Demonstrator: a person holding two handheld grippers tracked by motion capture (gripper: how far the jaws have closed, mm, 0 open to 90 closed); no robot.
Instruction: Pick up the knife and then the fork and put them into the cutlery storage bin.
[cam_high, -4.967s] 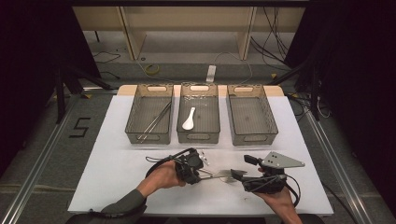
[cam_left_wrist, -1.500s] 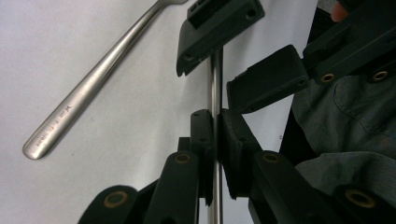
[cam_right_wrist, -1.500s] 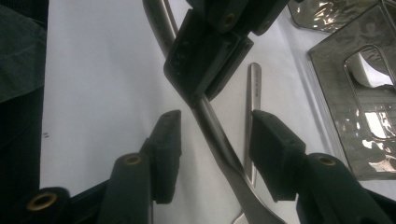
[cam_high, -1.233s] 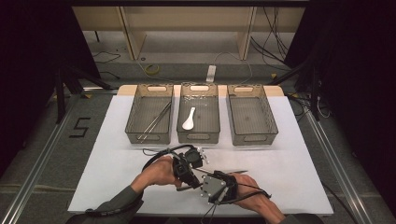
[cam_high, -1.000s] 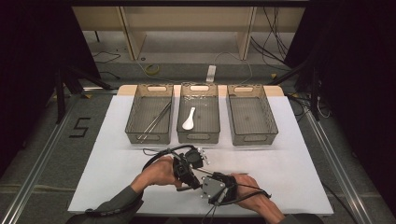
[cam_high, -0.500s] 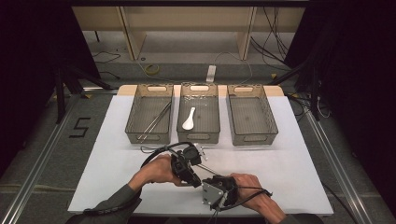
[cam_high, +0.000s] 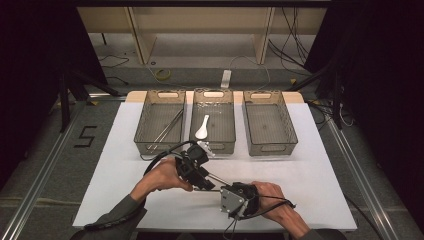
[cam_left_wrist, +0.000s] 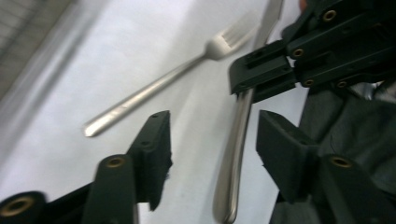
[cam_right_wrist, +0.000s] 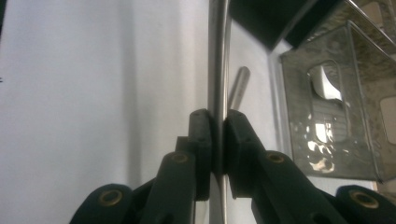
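Left gripper (cam_left_wrist: 210, 154) just opened, right gripper (cam_right_wrist: 217, 140) clamping knife (cam_left_wrist: 236, 149)

You're working in a lab-style recording bay: black curtains (cam_high: 30, 75) flank both edges of the frame, loose cables (cam_high: 295, 35) trail along the top, a taped number (cam_high: 85, 136) at left.

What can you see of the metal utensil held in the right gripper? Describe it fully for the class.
The utensil is a slim, shiny steel piece with a long plain handle and rounded end. The right gripper clamps its shaft. Its handle lies between the left gripper's jaws, which have just been opening, untouched. Its head type is hidden.
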